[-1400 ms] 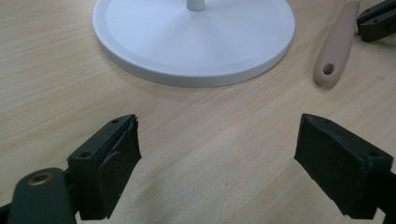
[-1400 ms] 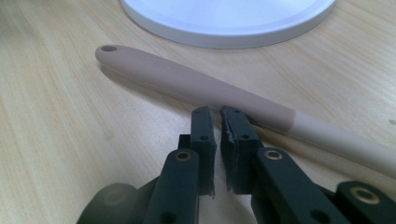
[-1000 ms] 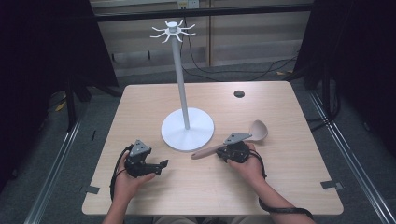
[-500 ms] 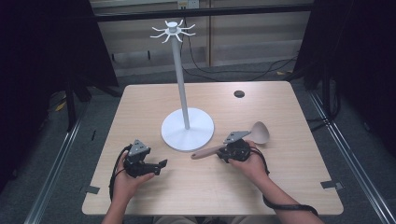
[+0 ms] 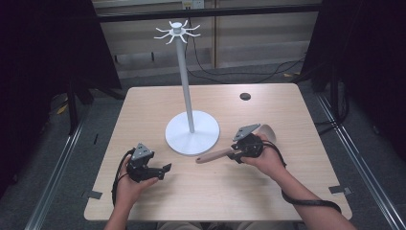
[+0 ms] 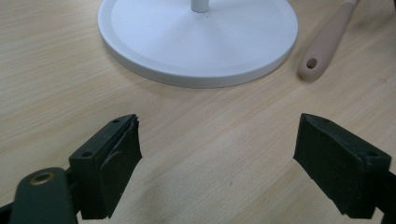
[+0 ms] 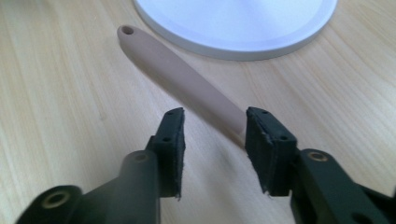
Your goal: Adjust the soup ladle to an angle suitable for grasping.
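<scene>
Right gripper [image 7: 212, 140] half-open, jaws straddling handle of beige spatula [image 7: 182, 74], not yet clamped. Spatula lies flat on counter [image 5: 287, 191], right of centre, handle tip just beside white hanging stand [image 5: 191, 136]; blade hidden behind hand, probably silicone. Left gripper [image 6: 217, 154] wide, empty, resting near front-left edge. Step in hand: grasping handle. Next: close jaws, lift; likely hook handle hole onto stand's top prongs.
</scene>
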